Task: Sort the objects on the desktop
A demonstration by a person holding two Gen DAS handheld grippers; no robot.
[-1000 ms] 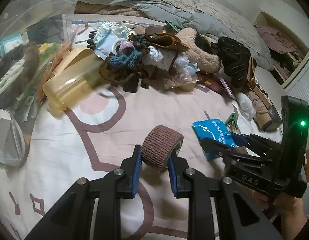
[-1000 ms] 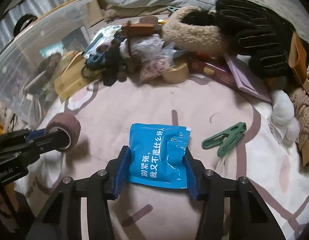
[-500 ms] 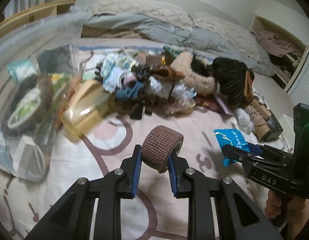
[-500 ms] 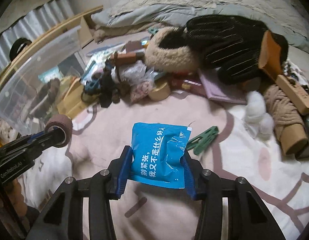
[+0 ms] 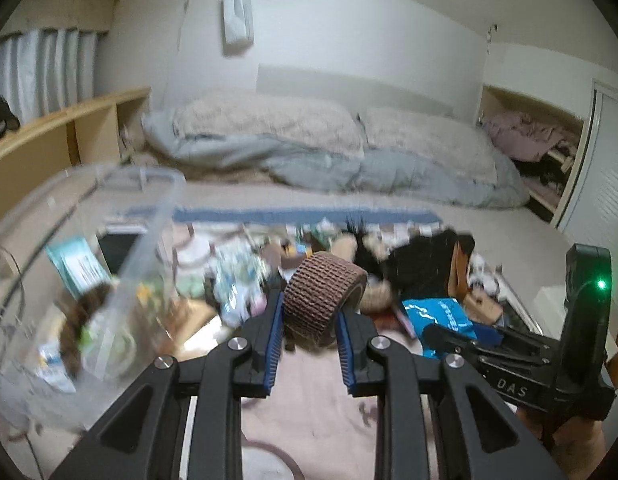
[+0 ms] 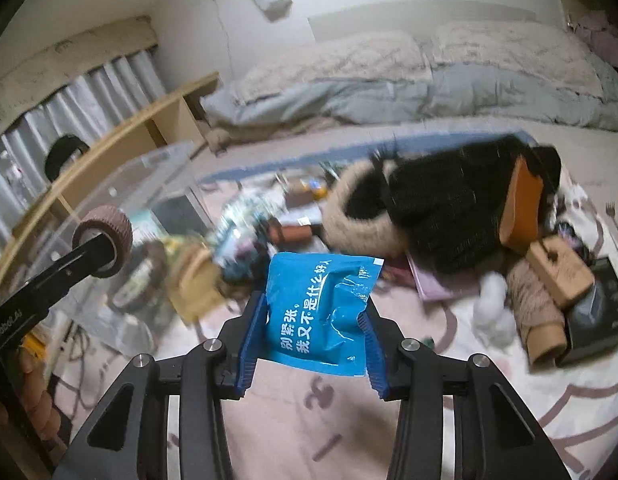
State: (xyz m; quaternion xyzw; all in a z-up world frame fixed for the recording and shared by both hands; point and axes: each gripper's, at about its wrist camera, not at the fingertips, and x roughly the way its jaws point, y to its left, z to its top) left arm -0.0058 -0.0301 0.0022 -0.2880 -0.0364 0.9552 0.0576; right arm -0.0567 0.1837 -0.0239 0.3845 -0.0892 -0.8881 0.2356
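My left gripper (image 5: 309, 312) is shut on a brown roll of bandage tape (image 5: 323, 294), held up above the pink patterned sheet. The same roll (image 6: 105, 240) shows at the left of the right wrist view, in front of a clear plastic bin. My right gripper (image 6: 313, 320) holds a blue foil packet (image 6: 321, 312) with white print; its blue pads press on both edges and the jaws are closing, crumpling it. In the left wrist view the packet (image 5: 441, 316) sits in the right gripper at lower right.
A clear plastic bin (image 5: 81, 280) with several items stands at the left. A pile of clutter lies behind: a black glove (image 6: 449, 208), a fuzzy beige slipper (image 6: 361, 220), a wooden block (image 6: 557, 272), a twine roll (image 6: 537, 308), a white puff (image 6: 493, 308). Folded bedding (image 5: 309, 152) lies farther back.
Both grippers have risen off the sheet with their loads and tilted up, so the wall and bedding now show. The packet is squeezed narrower and more crumpled.
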